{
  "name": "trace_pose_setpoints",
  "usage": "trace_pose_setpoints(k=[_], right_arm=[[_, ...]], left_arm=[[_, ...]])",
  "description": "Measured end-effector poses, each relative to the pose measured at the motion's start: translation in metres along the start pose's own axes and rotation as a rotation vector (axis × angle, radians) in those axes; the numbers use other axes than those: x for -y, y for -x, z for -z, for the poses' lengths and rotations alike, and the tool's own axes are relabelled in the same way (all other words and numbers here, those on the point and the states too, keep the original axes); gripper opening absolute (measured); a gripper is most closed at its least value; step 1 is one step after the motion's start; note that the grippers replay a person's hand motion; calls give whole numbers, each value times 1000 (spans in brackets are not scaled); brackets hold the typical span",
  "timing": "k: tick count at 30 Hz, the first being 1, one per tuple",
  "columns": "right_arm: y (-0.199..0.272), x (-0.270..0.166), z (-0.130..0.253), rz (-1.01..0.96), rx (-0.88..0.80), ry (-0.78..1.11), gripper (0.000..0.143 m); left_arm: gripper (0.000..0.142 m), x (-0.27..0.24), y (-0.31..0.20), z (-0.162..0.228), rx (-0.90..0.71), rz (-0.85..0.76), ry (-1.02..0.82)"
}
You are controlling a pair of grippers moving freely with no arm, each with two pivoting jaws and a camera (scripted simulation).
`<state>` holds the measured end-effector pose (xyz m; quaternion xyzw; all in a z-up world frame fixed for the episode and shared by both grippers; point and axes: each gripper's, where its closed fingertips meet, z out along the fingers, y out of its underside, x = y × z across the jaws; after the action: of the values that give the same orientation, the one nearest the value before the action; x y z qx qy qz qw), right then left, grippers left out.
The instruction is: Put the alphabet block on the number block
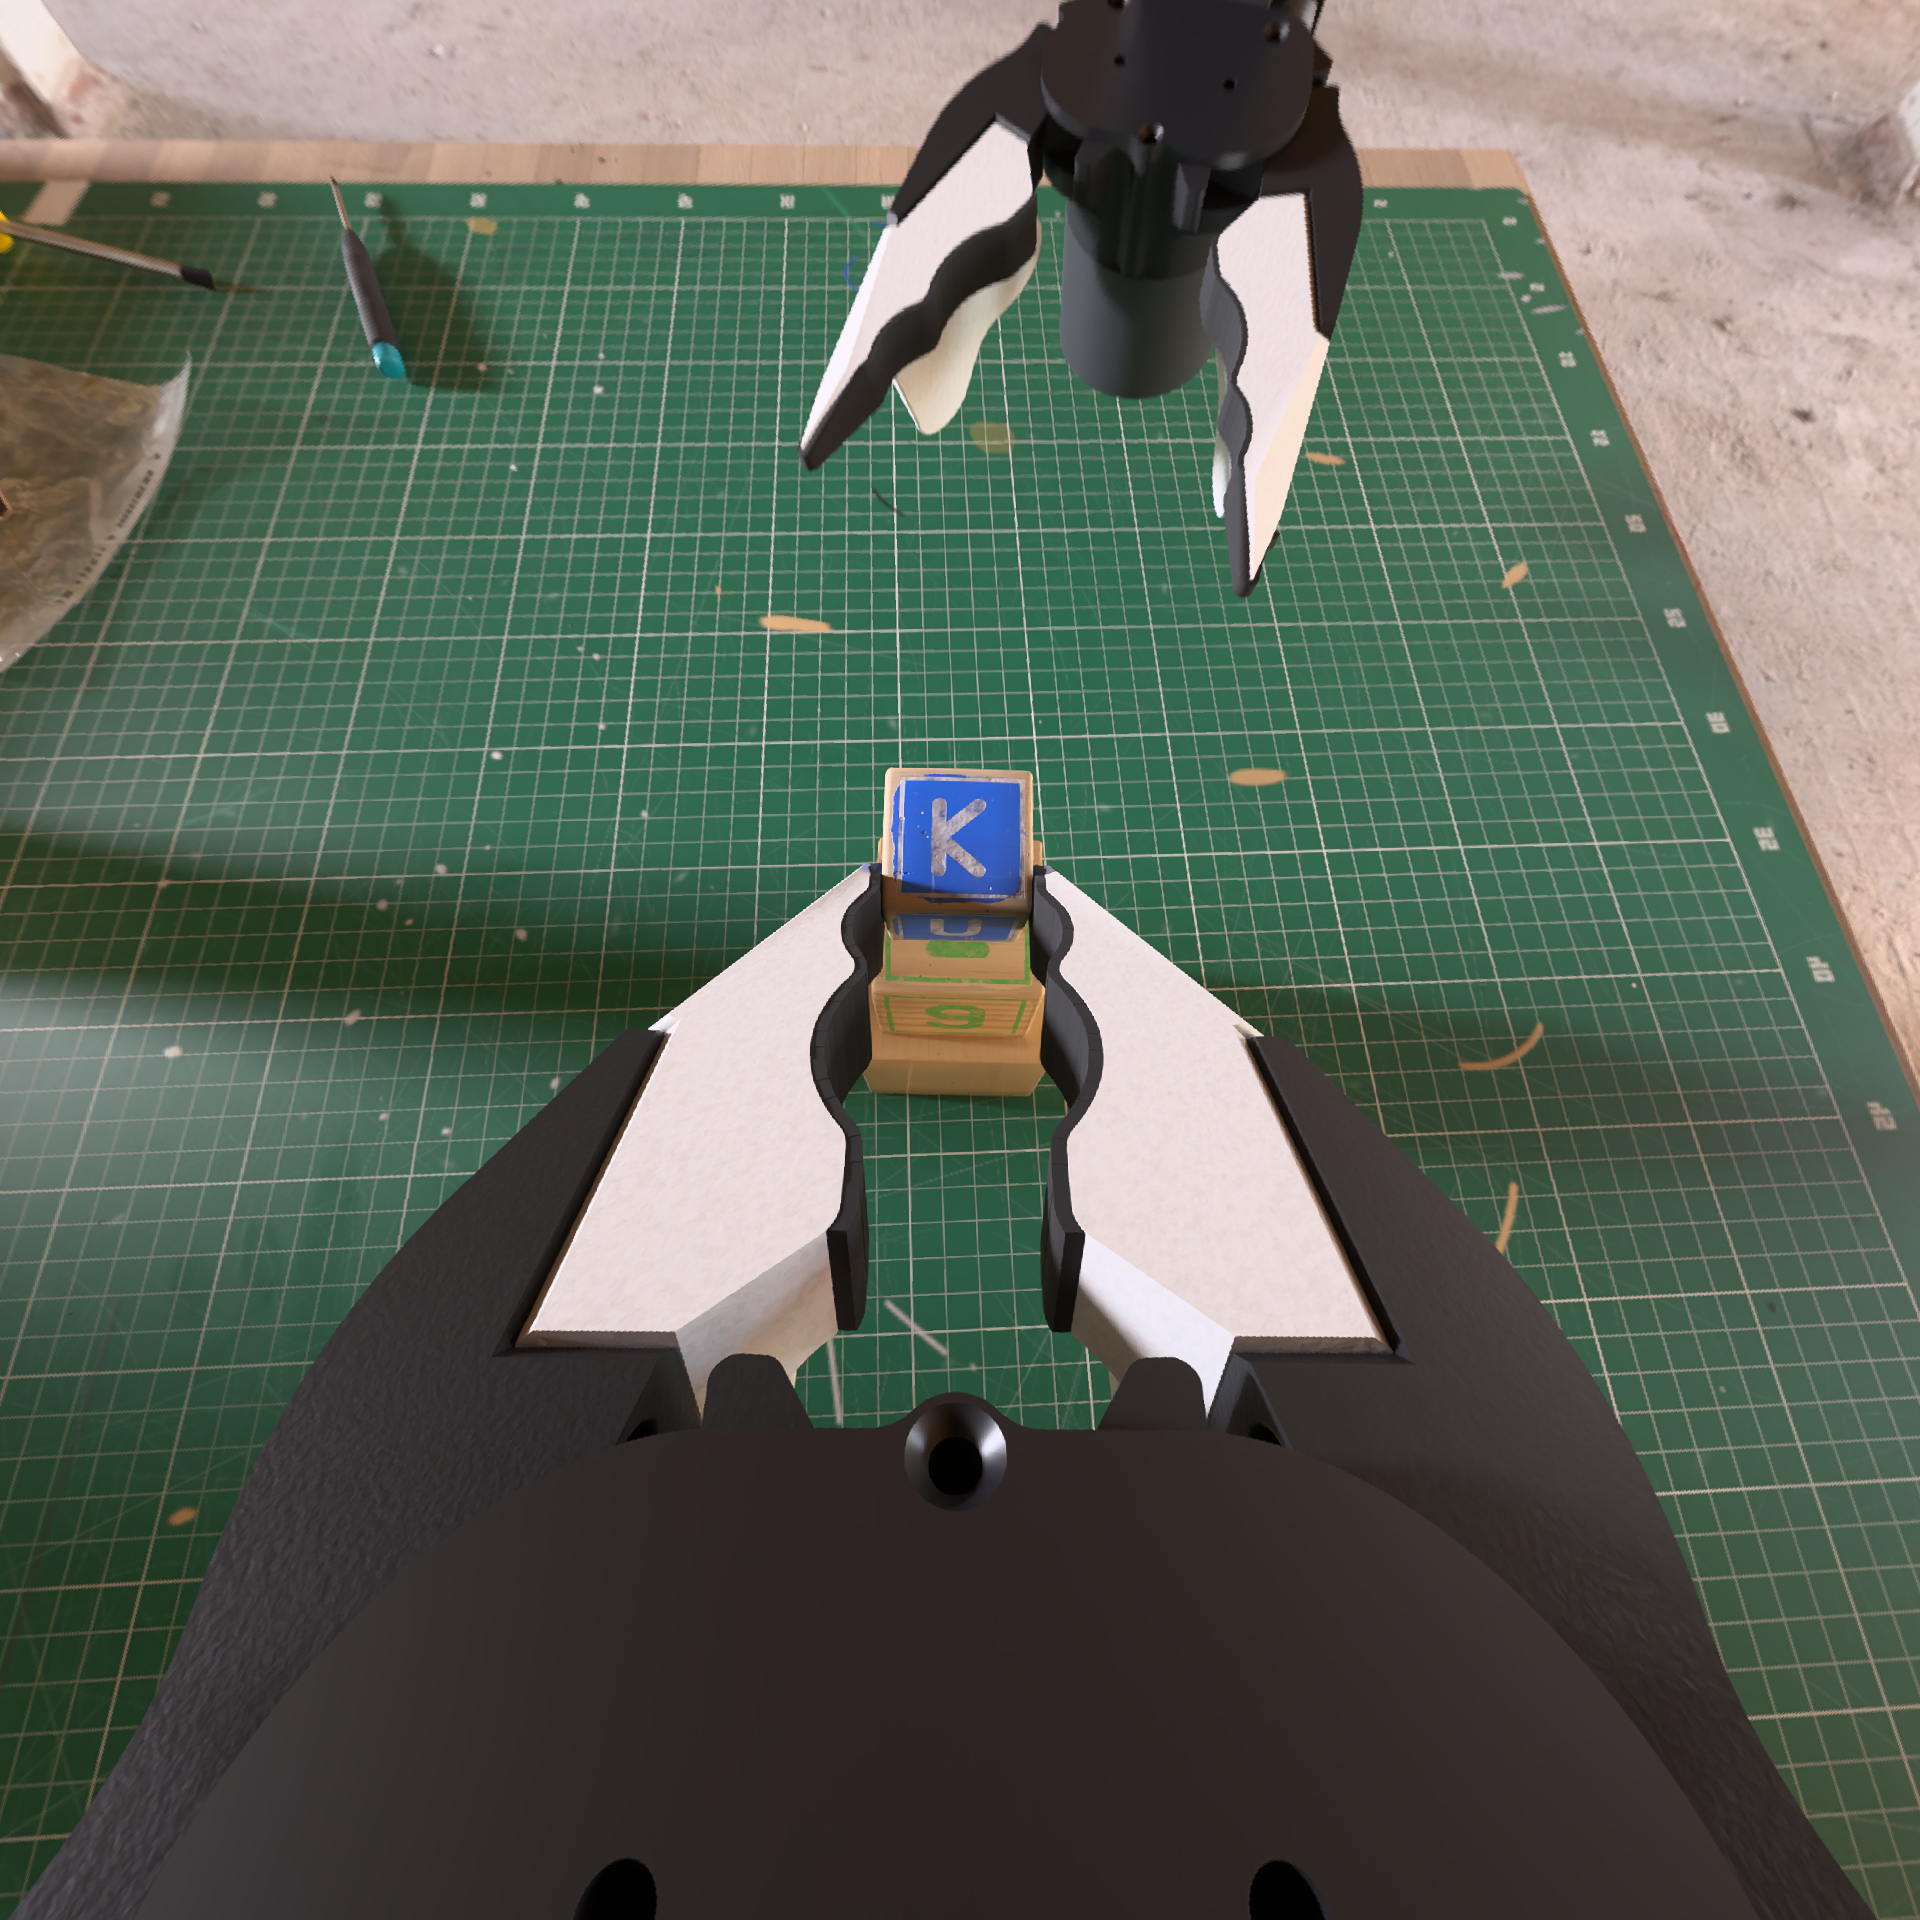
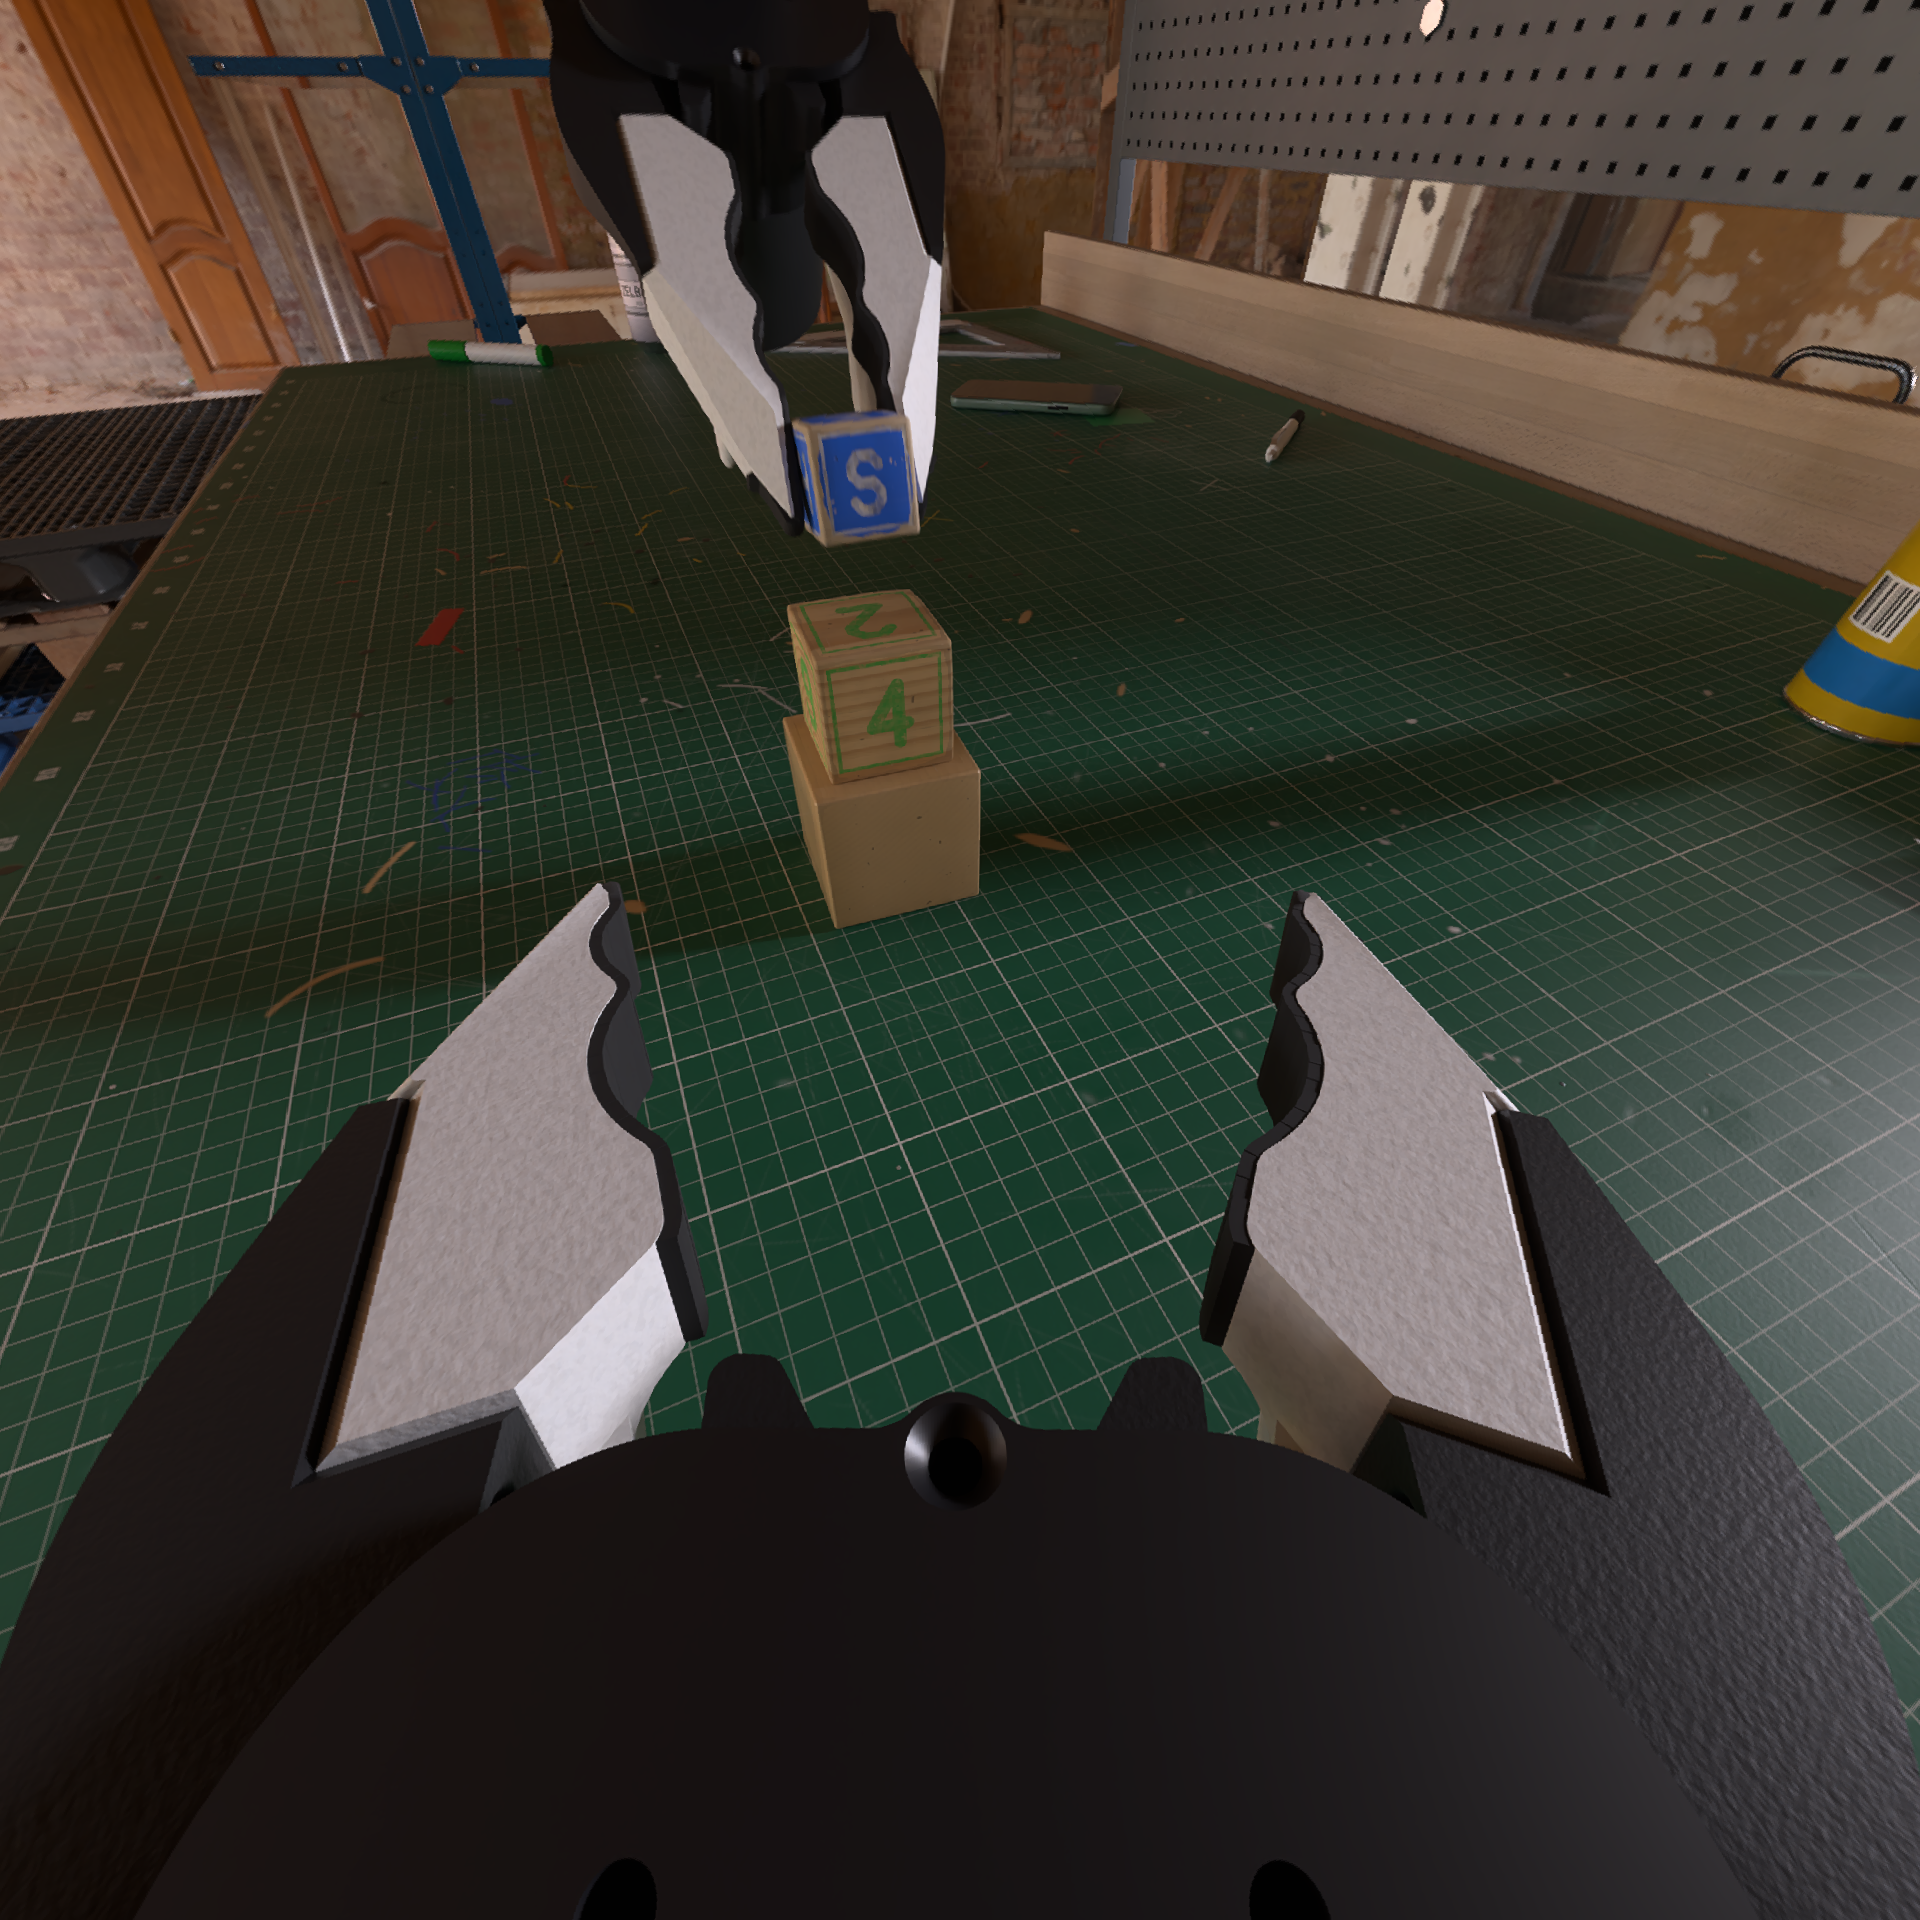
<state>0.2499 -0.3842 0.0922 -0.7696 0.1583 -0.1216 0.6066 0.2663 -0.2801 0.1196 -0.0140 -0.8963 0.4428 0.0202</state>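
My left gripper is shut on the blue alphabet block and holds it in the air above the number block. In the right wrist view the left gripper holds the alphabet block with a clear gap above the number block. The number block is wooden with green figures and sits on a plain wooden cube, which also shows in the left wrist view. My right gripper is open and empty, low over the mat, in front of the stack. It shows far off in the left wrist view.
All stands on a green cutting mat. A small screwdriver and a clear plastic bag lie at far left. A marker, phone, pen and a yellow-blue cone lie around the mat. A wooden rail borders it.
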Motion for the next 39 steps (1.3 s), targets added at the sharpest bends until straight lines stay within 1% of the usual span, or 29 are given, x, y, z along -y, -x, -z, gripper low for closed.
trace_pose_setpoints(k=[3, 15, 39], right_arm=[[0, 0, 0, 2, 1, 0, 122], [-2, -2, 0, -5, 5, 3, 122], [-1, -4, -2, -11, 11, 7, 122]], left_arm=[[27, -7, 2, -5, 6, -2, 44], [27, -12, 1, -9, 10, -17, 74], [27, -15, 0, -13, -7, 5, 95]])
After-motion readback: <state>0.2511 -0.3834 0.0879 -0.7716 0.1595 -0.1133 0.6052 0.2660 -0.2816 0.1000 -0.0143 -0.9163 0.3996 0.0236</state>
